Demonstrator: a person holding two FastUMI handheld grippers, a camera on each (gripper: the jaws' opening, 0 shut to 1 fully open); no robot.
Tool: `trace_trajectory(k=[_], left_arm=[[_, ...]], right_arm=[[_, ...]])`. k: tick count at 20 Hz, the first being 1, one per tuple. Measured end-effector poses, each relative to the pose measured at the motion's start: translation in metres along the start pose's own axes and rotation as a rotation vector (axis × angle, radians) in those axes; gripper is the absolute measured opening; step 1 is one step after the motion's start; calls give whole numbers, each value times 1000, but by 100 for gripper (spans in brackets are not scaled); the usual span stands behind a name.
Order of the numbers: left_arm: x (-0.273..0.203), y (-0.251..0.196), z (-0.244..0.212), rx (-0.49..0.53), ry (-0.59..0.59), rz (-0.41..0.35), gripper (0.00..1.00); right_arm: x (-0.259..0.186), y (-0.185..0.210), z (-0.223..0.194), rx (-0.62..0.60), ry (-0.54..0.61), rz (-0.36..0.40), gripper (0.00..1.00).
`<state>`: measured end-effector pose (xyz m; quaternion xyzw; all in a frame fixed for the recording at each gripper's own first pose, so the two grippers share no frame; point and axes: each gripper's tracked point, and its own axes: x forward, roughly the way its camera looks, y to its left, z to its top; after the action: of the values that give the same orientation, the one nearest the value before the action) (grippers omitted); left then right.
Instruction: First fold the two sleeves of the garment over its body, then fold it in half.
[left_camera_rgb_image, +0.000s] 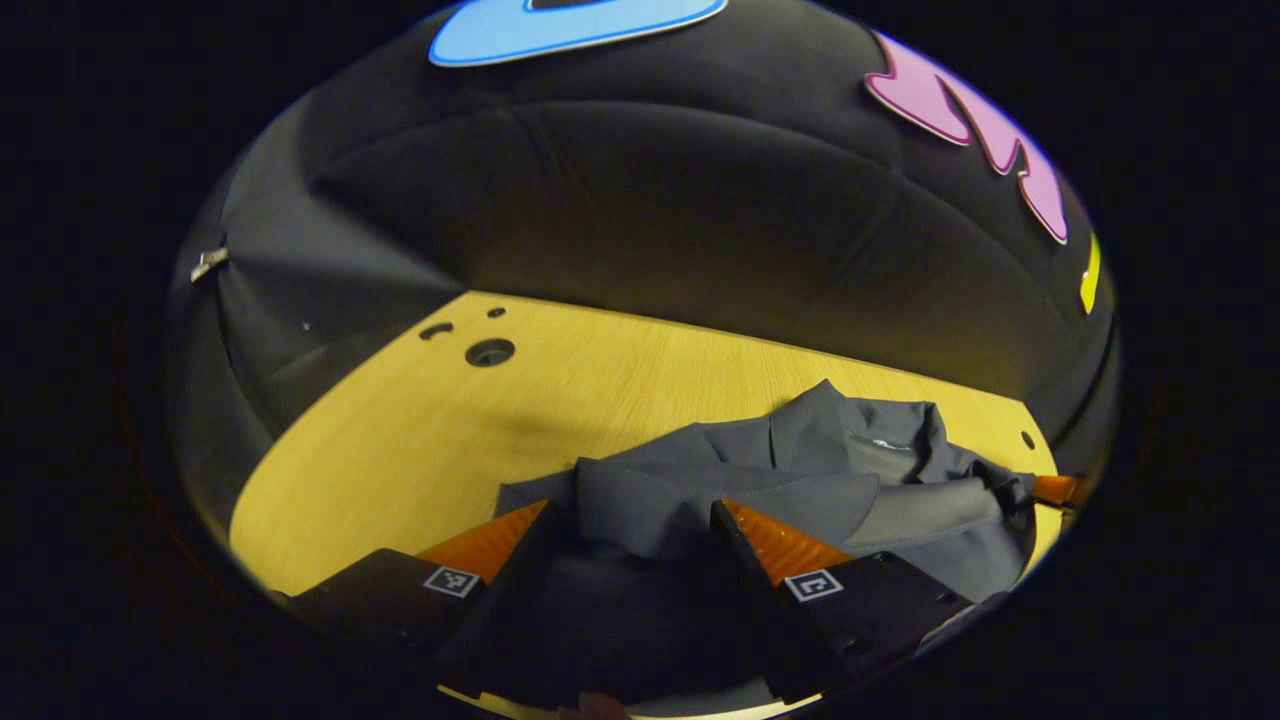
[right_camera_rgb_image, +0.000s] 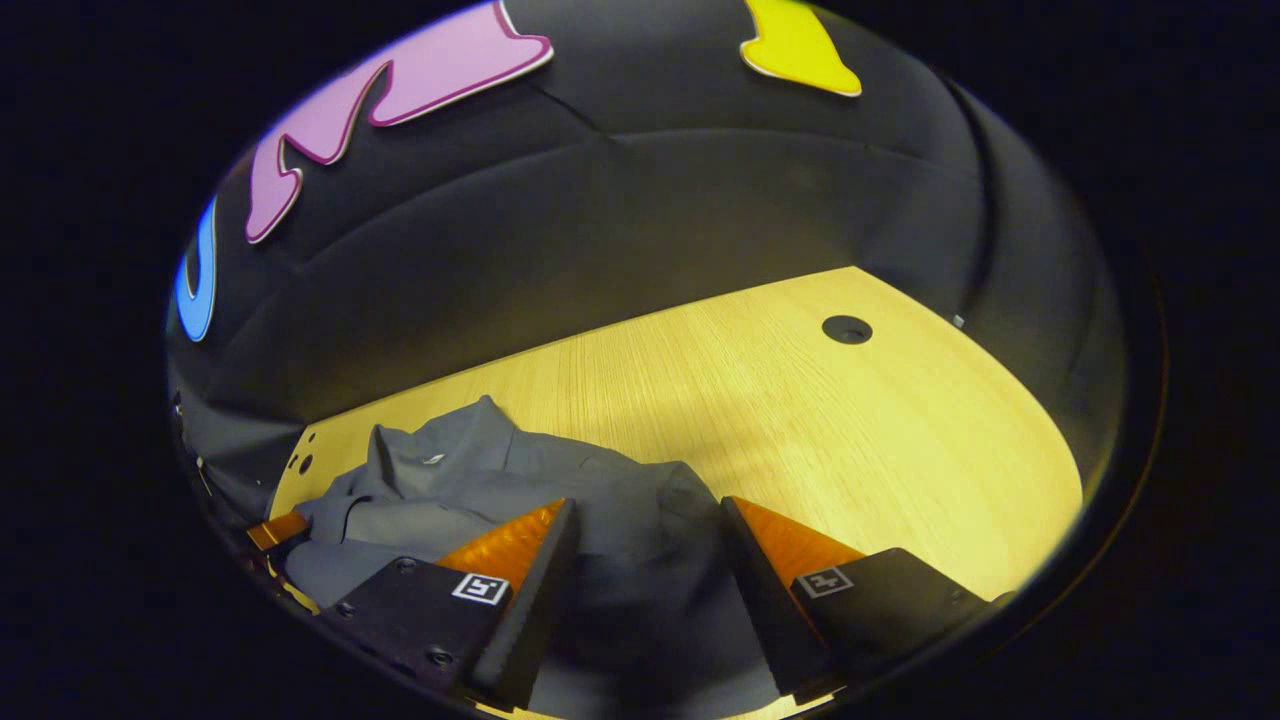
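1. While the left gripper (left_camera_rgb_image: 634, 515) hangs low over the wooden table (left_camera_rgb_image: 420, 440), its two fingers stand spread apart, and grey cloth of the garment (left_camera_rgb_image: 800, 470) lies in the gap between them.
2. Left to right in the left gripper view: bare tabletop with a few round holes (left_camera_rgb_image: 489, 352) near the far left corner, then the crumpled garment heaped from between the fingers out to the right edge.
3. Whether the fingers actually touch the cloth is hard to call; the fabric near the tips is dark and shadowed, and no pinch shows.
4. Far right of that view, the tip of the other gripper peeks out just beside the garment's edge, cut off by the round rim.
5. Over in the right gripper view, the right gripper (right_camera_rgb_image: 645, 515) is wide open too, its fingers straddling a fold of the garment (right_camera_rgb_image: 480, 470).
6. Here the garment runs from the far left edge in to between the fingers, and the table (right_camera_rgb_image: 850, 430) stretches bare to the right, one round hole (right_camera_rgb_image: 847, 329) near the back.
7. Sleeves and body cannot be told apart in this heap; a collar-like peak stands up at the back.
8. Nearest cloth under both grippers is blurred and cut off at the bottom.
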<state>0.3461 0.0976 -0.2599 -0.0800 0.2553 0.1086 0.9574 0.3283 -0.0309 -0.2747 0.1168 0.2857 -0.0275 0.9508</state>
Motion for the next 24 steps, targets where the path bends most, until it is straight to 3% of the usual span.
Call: trace_trajectory(k=[11,18,24], left_arm=[[-144,-21,28,-3,-85,-129,95],[-240,-16,10,28,-127,-174,94],[-291,-6,-15,2,-121,-176,95]], right_arm=[[-142,46,14,-72,-78,124,88],[-232,74,-16,-110,-97,217,88],[-276,92,-42,-176,-106,274,88]])
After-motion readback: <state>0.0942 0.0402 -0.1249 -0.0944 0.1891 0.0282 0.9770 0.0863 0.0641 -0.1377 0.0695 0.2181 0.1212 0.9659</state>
